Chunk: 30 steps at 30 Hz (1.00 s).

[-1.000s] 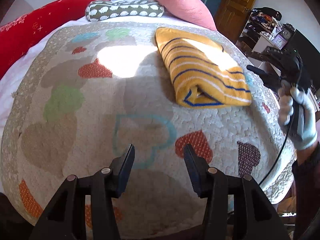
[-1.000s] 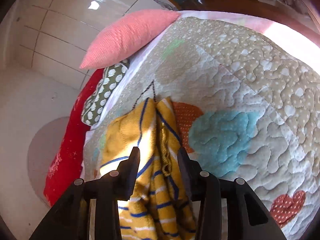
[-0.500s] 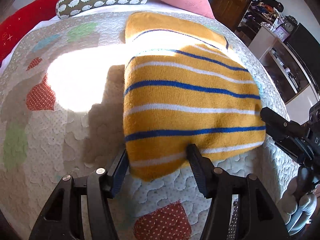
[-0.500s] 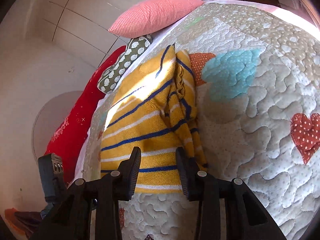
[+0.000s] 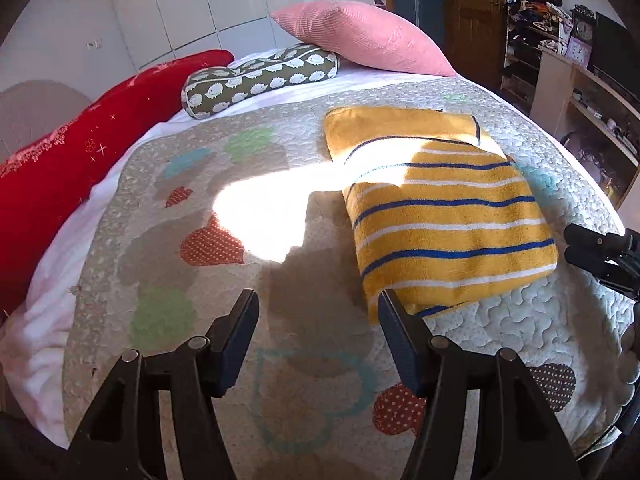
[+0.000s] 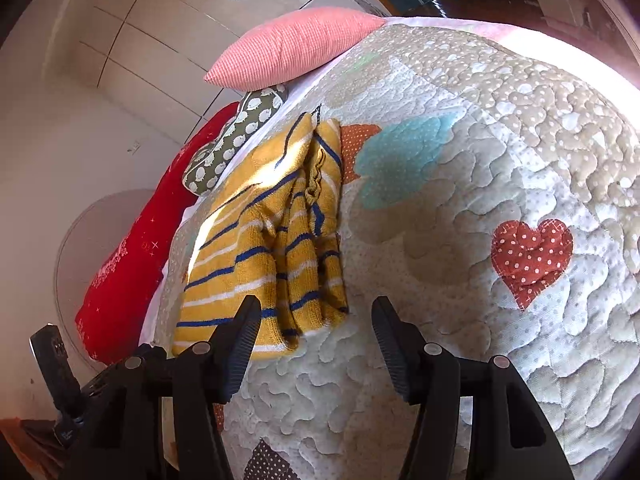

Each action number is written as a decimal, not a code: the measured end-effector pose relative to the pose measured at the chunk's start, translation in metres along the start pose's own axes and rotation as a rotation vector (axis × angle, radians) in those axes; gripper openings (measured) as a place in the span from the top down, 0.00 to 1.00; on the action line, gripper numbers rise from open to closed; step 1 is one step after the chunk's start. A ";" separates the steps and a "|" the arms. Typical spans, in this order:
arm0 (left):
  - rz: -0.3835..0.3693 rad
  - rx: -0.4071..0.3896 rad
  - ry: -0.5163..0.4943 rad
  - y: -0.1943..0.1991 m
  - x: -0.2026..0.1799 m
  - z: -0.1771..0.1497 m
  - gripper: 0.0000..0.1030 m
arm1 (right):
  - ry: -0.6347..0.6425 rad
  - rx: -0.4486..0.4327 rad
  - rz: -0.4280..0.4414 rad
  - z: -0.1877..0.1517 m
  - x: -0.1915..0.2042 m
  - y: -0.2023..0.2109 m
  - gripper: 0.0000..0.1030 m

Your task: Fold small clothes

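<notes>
Fingers [image 5: 248, 332] opening empty over heart-patched quilt [image 5: 304, 280]; pillows by tiled wall.

**No readable text**

Nothing legible in either wrist view. Clock [image 5: 583, 31] on the far shelf has a dial, numerals too small to read. Faint marking on the black device [image 6: 56, 354] at the lower left of the right wrist view, too blurred to make out. Red cushion [image 5: 80, 152] carries only star and snowflake patterns, no lettering
</notes>
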<state>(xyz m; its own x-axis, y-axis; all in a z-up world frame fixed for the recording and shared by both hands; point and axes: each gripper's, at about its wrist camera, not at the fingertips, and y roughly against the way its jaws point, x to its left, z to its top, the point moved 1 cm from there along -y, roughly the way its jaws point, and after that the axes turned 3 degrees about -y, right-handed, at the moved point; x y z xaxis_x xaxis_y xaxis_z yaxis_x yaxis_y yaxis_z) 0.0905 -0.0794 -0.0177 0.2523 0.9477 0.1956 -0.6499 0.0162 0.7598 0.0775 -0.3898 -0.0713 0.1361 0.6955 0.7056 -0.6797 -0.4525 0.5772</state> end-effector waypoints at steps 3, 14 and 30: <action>0.022 -0.022 -0.036 0.006 -0.002 -0.001 0.37 | 0.005 0.002 -0.007 0.001 0.002 -0.002 0.40; -0.004 -0.017 -0.058 -0.001 -0.005 0.006 0.36 | 0.051 0.015 -0.055 0.019 0.015 -0.010 0.38; -0.357 0.084 0.259 -0.068 0.060 0.041 0.32 | 0.014 0.075 -0.045 0.072 0.020 -0.066 0.32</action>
<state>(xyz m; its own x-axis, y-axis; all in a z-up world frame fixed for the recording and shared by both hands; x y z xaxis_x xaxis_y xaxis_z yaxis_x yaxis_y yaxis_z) 0.1794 -0.0365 -0.0318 0.2552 0.9363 -0.2413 -0.4920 0.3406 0.8012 0.1774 -0.3864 -0.0660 0.1549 0.7235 0.6727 -0.6174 -0.4606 0.6377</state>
